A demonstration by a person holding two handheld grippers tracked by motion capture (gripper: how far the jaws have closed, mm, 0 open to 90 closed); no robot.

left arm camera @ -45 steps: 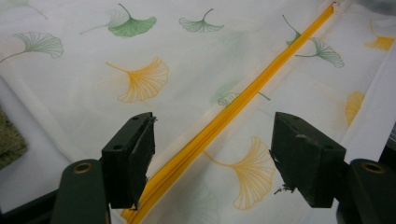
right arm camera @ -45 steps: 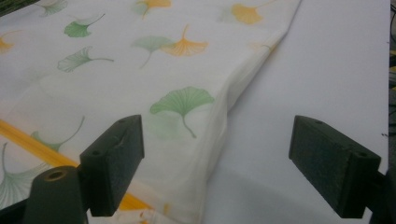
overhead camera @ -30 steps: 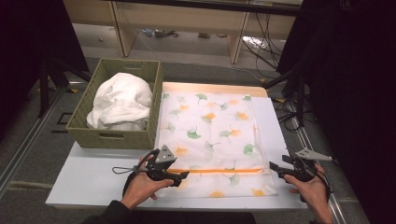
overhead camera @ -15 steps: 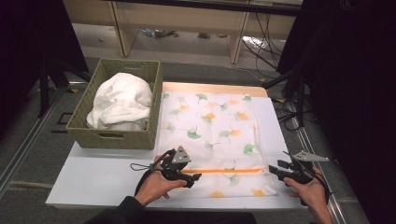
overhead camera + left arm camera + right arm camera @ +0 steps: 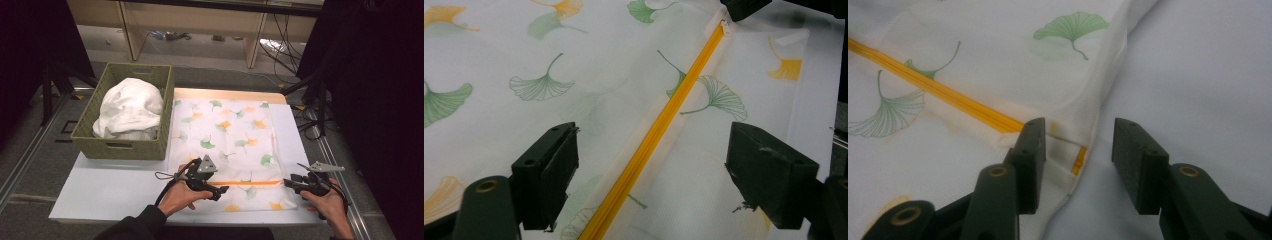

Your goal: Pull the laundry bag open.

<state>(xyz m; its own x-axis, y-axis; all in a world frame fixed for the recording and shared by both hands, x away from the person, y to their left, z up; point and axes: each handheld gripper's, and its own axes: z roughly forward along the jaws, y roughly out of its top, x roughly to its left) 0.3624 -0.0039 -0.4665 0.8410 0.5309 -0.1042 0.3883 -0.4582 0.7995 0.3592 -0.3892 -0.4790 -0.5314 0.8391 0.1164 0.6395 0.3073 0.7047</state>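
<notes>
The ginkgo-print cover point(image 5: 225, 145) lies flat on the white bench point(image 5: 115, 185) beside the basket point(image 5: 125, 117). The left tongs point(image 5: 220, 190) have slid right along the orange zipper point(image 5: 245, 183), opening wider astride it. The right tongs point(image 5: 290, 183), narrowing, straddle the cover's corner, gripping nothing.

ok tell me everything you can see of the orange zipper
The orange zipper is a thin, straight, closed strip sewn across the near part of a white, leaf-printed fabric cover lying flat on the table. The left gripper straddles it, fingers apart, not pinching. The right gripper, also open, sits at its end by the cover's edge.
</notes>
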